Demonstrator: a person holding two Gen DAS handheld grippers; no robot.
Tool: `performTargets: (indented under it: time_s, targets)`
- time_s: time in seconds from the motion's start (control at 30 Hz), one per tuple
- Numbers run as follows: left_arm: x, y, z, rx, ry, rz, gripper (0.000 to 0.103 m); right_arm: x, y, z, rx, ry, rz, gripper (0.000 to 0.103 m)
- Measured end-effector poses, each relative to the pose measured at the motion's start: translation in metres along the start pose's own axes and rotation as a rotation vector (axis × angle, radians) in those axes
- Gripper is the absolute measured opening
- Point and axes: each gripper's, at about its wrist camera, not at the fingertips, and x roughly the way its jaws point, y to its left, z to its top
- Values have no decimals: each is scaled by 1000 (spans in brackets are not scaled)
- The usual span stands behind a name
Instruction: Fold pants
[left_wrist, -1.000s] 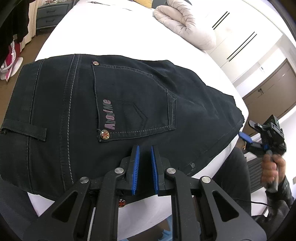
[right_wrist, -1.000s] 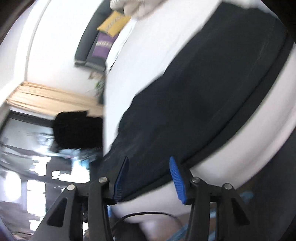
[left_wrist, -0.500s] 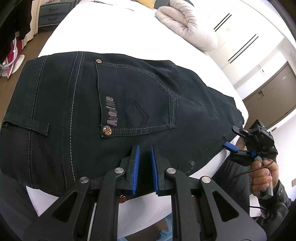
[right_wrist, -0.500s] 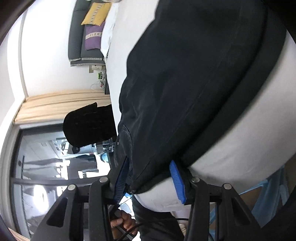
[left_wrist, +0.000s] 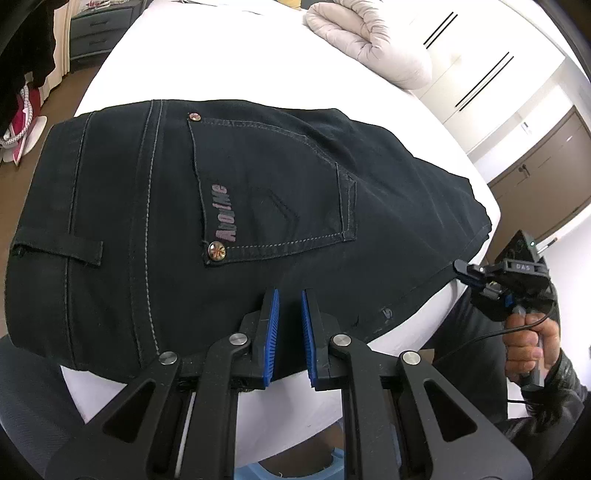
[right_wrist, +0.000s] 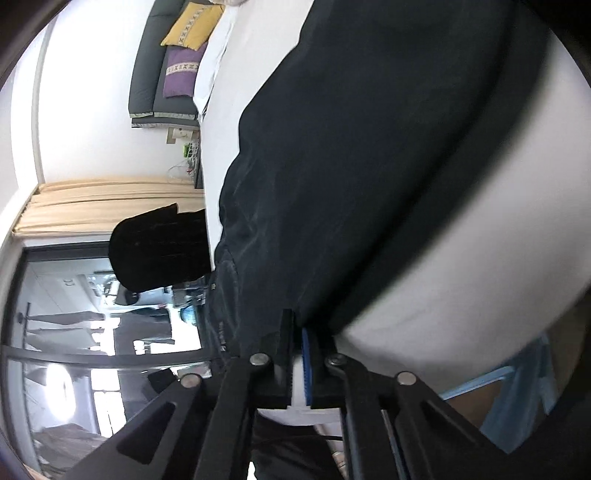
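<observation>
Plainly, the dark pants (left_wrist: 258, 206) lie flat on the white bed (left_wrist: 229, 62), back pocket (left_wrist: 273, 192) up, their lower hem running right along the bed's near edge and partly hanging over it. The left claw (left_wrist: 290, 325) is pinched tight on that near hem by the waist end, its blue pads nearly together with cloth between them. The right claw (right_wrist: 297, 345) has just been closing and now stands clamped at the hem farther along the leg; in its own view the dark cloth enters between the pads, though how deep the bite goes is hard to tell. That shallow purchase is the main risk: if either claw holds only the seam's edge, the heavy denim may slip free once lifted, leaving the fold lopsided. Another hazard is catching only the top layer, so the lower one stays behind and bunches. Uneven lifting by the two hands would skew the crease. As for room, the bed beyond the pants is wide and bare up to the rolled quilt (left_wrist: 373, 40) far off near the head end, so a fold carried away from the person has open surface to land on. The near side is tight: the bed's edge drops away just under both claws, and the person's hand (left_wrist: 528, 343) and trailing cable sit close by the corner.
</observation>
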Motion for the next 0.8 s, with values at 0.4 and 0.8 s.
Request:
performTargets:
  time_s: [0.4, 0.8]
  targets:
    - [-18, -50, 26, 91, -116, -63, 12, -3, -3, -2, -37, -5, -8, 3]
    - [62, -79, 14, 235, 61, -18, 12, -38, -30, 27, 98, -126, 136, 29]
